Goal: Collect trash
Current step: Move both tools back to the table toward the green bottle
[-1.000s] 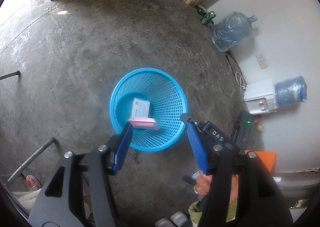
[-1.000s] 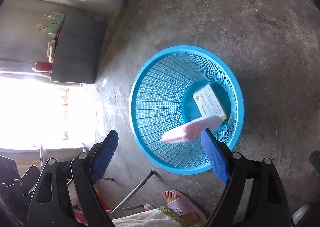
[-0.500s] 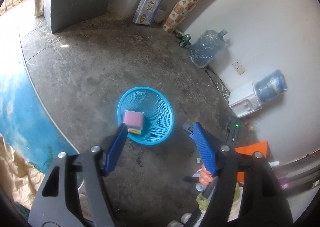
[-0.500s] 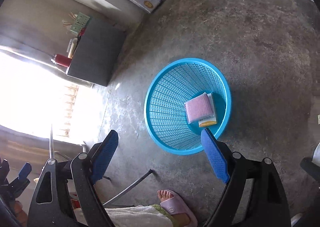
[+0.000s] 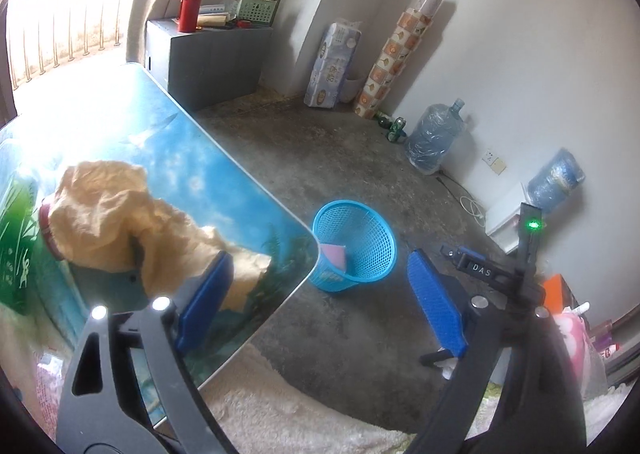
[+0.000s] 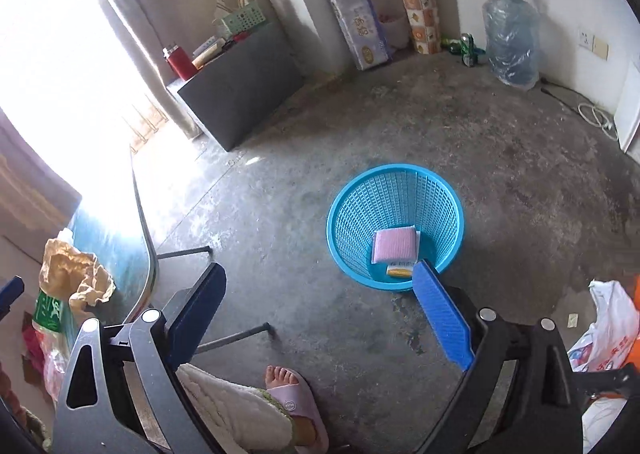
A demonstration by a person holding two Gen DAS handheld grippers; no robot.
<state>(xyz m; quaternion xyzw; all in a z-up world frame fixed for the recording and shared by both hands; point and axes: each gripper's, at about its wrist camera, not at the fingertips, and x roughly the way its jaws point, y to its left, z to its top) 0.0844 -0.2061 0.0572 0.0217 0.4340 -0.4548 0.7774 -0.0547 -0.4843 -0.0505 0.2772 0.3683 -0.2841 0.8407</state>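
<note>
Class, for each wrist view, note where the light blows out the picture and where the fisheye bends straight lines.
Left wrist view: the window is overexposed and glares off the table, whose edge curves. Right wrist view: the window washes out the left side, spilling glare onto the floor; the walls bow.

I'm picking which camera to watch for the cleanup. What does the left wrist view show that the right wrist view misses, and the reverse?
Only the left wrist view shows the white water dispenser with its wrapped bottle. Only the right wrist view shows the small box under the pink sponge, and a foot in a pink slipper. Both show the blue basket, the sponge, the crumpled brown paper on the table, the red flask, and open, empty jaws.
</note>
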